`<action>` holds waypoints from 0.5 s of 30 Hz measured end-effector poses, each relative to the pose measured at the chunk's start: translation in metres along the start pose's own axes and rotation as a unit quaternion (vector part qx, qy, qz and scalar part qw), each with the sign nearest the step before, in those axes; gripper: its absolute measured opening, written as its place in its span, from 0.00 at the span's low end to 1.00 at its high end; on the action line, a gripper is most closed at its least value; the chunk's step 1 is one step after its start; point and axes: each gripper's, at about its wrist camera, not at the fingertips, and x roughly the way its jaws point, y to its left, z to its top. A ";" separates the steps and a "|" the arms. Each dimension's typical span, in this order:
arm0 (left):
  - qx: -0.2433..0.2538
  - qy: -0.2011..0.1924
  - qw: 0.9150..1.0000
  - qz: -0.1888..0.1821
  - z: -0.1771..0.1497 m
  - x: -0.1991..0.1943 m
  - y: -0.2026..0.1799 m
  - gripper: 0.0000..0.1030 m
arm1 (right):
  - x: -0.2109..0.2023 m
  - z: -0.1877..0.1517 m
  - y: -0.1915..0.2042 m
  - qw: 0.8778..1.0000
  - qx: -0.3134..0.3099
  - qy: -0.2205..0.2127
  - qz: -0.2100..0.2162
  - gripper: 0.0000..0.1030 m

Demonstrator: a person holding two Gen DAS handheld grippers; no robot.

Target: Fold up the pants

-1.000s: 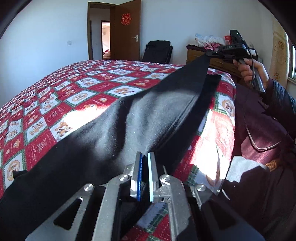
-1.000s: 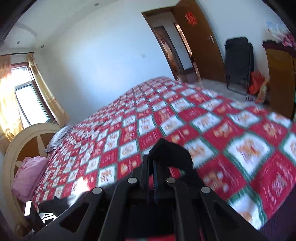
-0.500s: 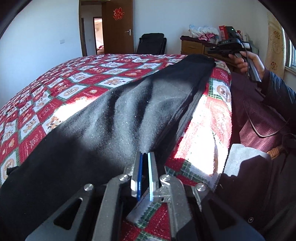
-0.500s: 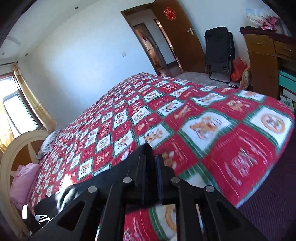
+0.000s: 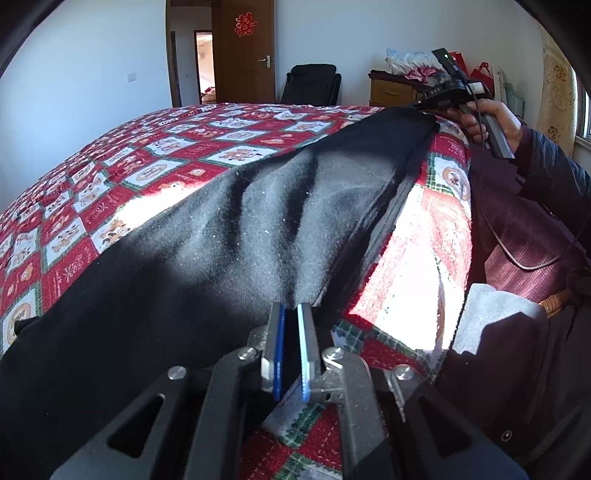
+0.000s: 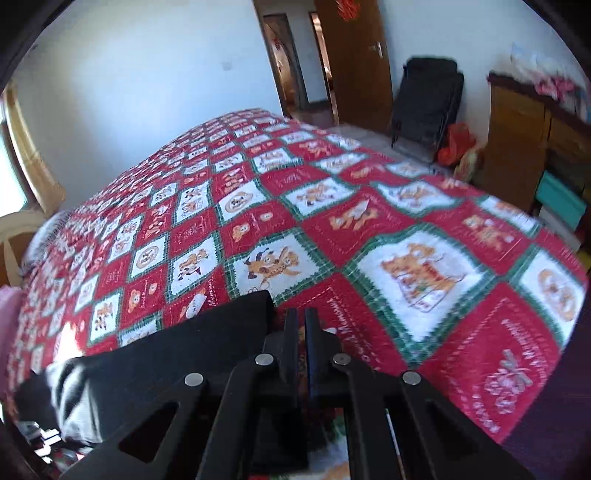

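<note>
While the left tongs (image 5: 290, 314) stay out of my worry list, clenched on a pinch of the black pants (image 5: 221, 258), I log the cloth as soft, matte and fleecy, flecked with lint. Folds run from the blue pads (image 5: 303, 332) away up the bed toward the right tongs (image 5: 419, 105), gripped in a hand (image 5: 491, 118) at the far end.

From the right wrist camera, the right tongs (image 6: 301, 314) have just been closing and stand nearly clenched on nothing. Only bedspread (image 6: 406, 273) shows through the slit. The pants' corner (image 6: 255, 306) lies flat just left of the fingers; I can't tell if it touches them.

The bedspread is a quilt of red and white diamonds with green plaid borders and cartoon animal prints. Its red squares carry white script, too blurred to read.

Beyond the left tongs, the wooden door (image 5: 245, 55) bears a red paper-cut double-happiness character (image 5: 245, 25). A small label on the right tongs' body is illegible.
</note>
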 end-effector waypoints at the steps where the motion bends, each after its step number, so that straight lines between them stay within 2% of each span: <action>1: 0.002 -0.003 1.000 0.003 0.001 -0.002 -0.001 0.11 | -0.010 -0.004 0.007 1.000 -0.018 -0.008 0.005 0.16; 2: 0.006 -0.003 1.000 0.011 0.001 -0.002 -0.003 0.17 | -0.022 -0.010 0.019 0.999 -0.047 -0.018 0.011 0.48; 3: 0.011 -0.002 1.000 0.015 0.002 -0.002 -0.005 0.20 | -0.032 -0.016 0.031 0.997 -0.070 -0.025 0.019 0.68; 5: 0.023 -0.003 0.999 0.029 0.003 -0.001 -0.010 0.35 | -0.051 -0.030 0.059 0.990 -0.130 -0.046 0.039 0.68; 6: 0.026 -0.001 0.999 0.037 0.004 0.001 -0.011 0.37 | -0.059 -0.040 0.076 0.984 -0.166 -0.057 0.037 0.68; 8: 0.030 0.006 0.998 0.050 0.006 0.006 -0.011 0.37 | -0.062 -0.058 0.107 0.971 -0.233 -0.056 0.031 0.65; 9: 0.029 0.005 0.998 0.050 0.007 0.007 -0.010 0.37 | -0.061 -0.066 0.120 0.964 -0.259 -0.048 0.037 0.57; 11: 0.020 0.006 0.999 0.050 0.008 0.009 -0.007 0.37 | -0.055 -0.087 0.146 0.949 -0.311 -0.033 0.049 0.49; 13: 0.011 0.006 0.999 0.049 0.008 0.011 -0.005 0.37 | -0.045 -0.107 0.169 0.932 -0.357 -0.015 0.055 0.45; 15: 0.004 0.003 0.999 0.045 0.007 0.011 -0.003 0.37 | -0.037 -0.122 0.185 0.917 -0.395 -0.018 0.052 0.44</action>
